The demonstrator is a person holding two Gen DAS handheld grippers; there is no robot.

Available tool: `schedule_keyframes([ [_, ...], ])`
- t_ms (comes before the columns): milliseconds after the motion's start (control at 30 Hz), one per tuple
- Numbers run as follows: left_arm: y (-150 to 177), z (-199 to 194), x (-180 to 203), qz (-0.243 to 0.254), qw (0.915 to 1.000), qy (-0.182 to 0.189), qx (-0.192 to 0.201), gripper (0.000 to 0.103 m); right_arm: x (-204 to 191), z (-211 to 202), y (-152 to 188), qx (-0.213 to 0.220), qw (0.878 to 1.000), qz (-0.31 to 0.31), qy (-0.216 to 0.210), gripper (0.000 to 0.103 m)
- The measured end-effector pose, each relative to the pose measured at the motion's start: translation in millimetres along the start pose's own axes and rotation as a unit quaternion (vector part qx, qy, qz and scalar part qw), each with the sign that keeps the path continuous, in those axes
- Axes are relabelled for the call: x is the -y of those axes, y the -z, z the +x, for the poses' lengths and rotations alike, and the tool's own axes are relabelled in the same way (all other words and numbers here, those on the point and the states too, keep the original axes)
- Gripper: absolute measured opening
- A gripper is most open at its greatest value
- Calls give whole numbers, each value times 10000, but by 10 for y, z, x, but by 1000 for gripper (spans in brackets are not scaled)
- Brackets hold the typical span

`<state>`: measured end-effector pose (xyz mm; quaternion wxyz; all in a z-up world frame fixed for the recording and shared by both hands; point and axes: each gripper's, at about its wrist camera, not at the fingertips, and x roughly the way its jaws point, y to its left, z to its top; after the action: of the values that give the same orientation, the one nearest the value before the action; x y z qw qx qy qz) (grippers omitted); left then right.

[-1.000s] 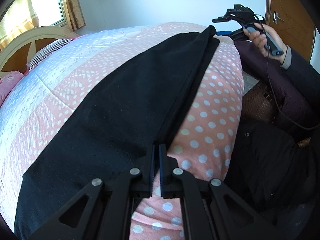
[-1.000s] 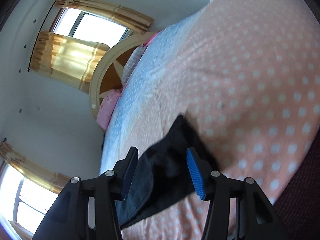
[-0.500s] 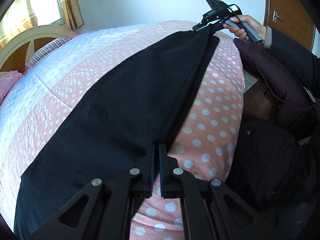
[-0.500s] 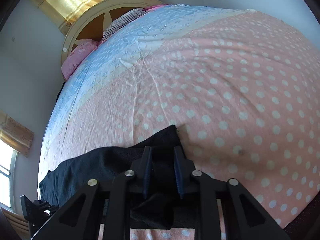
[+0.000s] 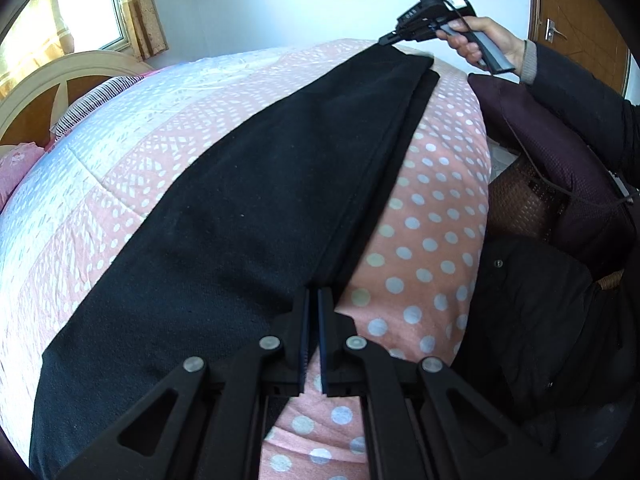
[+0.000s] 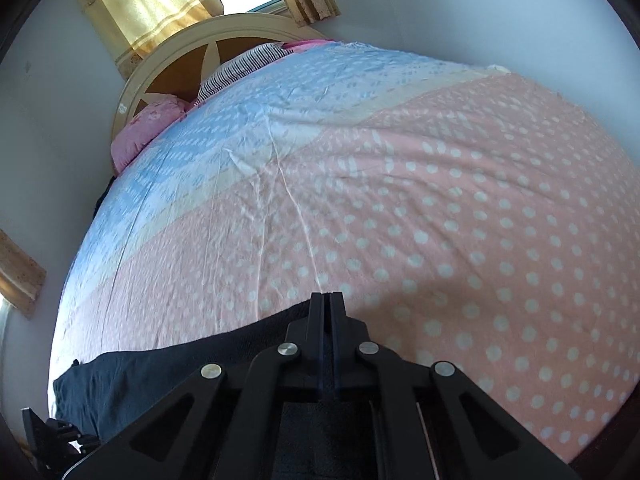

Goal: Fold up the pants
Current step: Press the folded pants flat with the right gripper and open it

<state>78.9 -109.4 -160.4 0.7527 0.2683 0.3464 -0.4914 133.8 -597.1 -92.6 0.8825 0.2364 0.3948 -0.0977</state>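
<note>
Black pants [image 5: 240,216] lie stretched lengthwise along the near edge of the bed, folded leg on leg. My left gripper [image 5: 313,300] is shut on the near end of the pants at their right edge. My right gripper [image 5: 390,39] pinches the far end, held by a hand. In the right wrist view the right gripper [image 6: 327,304] is shut on the pants [image 6: 168,372], whose dark strip runs left to the left gripper [image 6: 48,436] at the bottom corner.
The bed has a pink dotted and blue cover [image 6: 360,184], a cream headboard [image 6: 192,52] and pillows [image 6: 148,132] by a curtained window. A dark jacket and wicker chair [image 5: 532,208] stand at the bed's right side. A wooden door [image 5: 568,8] is behind.
The right gripper swung down over the far end of the pants and closed on it from open. The left gripper stayed shut on the near end.
</note>
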Motion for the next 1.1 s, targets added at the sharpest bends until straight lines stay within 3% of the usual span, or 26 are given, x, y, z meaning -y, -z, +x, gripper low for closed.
schedule_keyframes([
  [67,-1,6,1,-10,10000,-3,4,5,53,27,28,-46,9999,160,-24,9],
  [167,9,-5,1,-3,10000,-4,17,5,117,-119,157,-16,9993,354,-69,43],
  [200,14,-7,-3,-4,10000,4,25,5,146,-217,227,47,9989,441,-128,44],
  [433,33,-13,-25,-37,10000,18,77,5,330,-721,709,110,9928,1080,-498,44],
  [633,22,-15,-1,5,10000,-22,46,5,389,-526,854,-284,9821,1649,-867,44],
  [667,19,-14,2,13,10000,-27,38,5,406,-475,844,-258,9799,1754,-920,38],
  [700,15,-10,8,24,10000,-33,30,5,419,-441,825,-210,9787,1802,-964,18],
  [733,12,-8,10,28,10000,-36,26,5,419,-422,799,-127,9794,1799,-912,8],
  [900,24,-19,-12,-14,10000,9,30,5,191,-696,784,559,9890,1070,-859,6],
  [1100,58,-42,-54,-15,10000,37,48,5,378,-555,1019,309,9925,1105,-429,6],
])
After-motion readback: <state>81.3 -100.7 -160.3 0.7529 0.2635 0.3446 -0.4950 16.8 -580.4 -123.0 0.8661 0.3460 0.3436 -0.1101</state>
